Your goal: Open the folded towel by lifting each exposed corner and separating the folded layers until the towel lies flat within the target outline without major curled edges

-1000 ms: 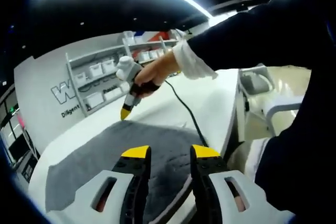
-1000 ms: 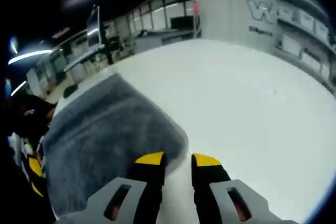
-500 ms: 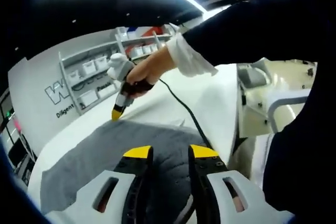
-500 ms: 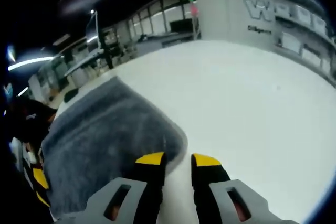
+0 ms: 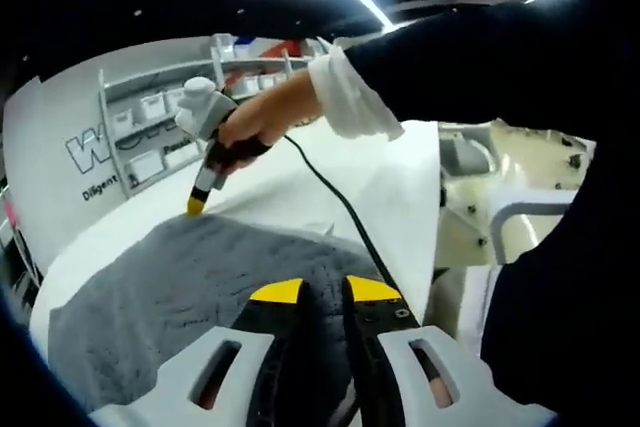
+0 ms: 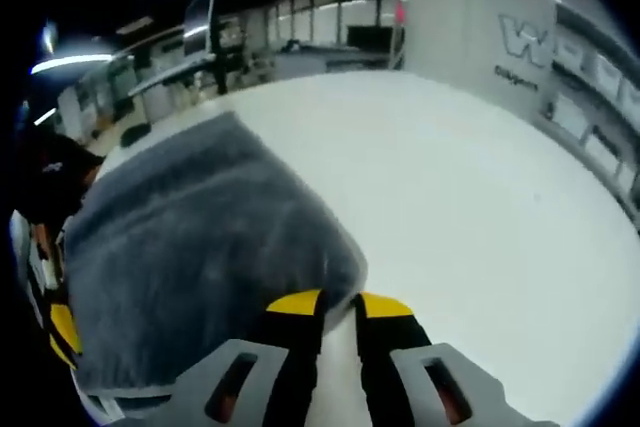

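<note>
Left gripper view: the left hand-held gripper (image 5: 323,291) has its jaws nearly closed at the near edge of the grey towel (image 5: 190,277), which lies folded on the white desk (image 5: 390,182); whether cloth is pinched cannot be told. Right gripper view: the right hand-held gripper (image 6: 337,304) is likewise almost closed at the rounded corner of the towel (image 6: 190,247). The towel looks soft and limp; grip a corner's top layer only.
</note>
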The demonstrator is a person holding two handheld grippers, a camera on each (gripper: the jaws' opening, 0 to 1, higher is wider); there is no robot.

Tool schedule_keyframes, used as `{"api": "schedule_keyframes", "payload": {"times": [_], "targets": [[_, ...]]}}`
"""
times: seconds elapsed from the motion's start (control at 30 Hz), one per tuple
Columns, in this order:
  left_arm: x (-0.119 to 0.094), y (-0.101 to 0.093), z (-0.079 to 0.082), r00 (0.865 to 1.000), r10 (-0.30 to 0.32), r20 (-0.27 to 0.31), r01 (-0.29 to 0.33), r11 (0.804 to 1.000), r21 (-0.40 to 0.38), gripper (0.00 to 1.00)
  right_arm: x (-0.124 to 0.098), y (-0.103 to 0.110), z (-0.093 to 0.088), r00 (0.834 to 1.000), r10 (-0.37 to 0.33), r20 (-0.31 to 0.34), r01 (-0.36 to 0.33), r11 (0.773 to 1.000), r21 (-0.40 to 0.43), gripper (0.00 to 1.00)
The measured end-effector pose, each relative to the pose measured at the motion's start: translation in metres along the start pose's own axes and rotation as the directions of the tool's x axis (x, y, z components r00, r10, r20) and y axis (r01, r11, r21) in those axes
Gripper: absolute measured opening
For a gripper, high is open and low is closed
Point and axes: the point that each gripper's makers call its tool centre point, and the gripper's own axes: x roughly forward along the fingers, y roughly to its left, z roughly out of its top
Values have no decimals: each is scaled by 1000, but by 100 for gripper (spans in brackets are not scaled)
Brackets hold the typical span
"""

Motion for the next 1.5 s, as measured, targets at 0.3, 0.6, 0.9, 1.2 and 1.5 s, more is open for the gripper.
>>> {"api": "schedule_keyframes", "payload": {"times": [0.3,0.6,0.9,1.2,1.5], "targets": [[2,-2,-1,999,-44,-1,44,998,-41,9,0,12,-4,996,-33,-82,23,992,-124,2],[3,1,-1,999,-12,-49,10,999,-49,3,-3,18,-11,989,-61,-138,36,984,-175,0],[3,-1,0,999,-34,-34,31,995,-99,2,-5,14,-13,982,-83,-170,49,979,-196,0],[7,-11,5,997,-66,-31,61,990,-125,2,-14,6,-21,975,-98,-197,56,976,-209,0],[18,-22,19,996,-83,-21,80,990,-114,1,-27,-8,-28,967,-129,-219,75,968,-239,0]]}}
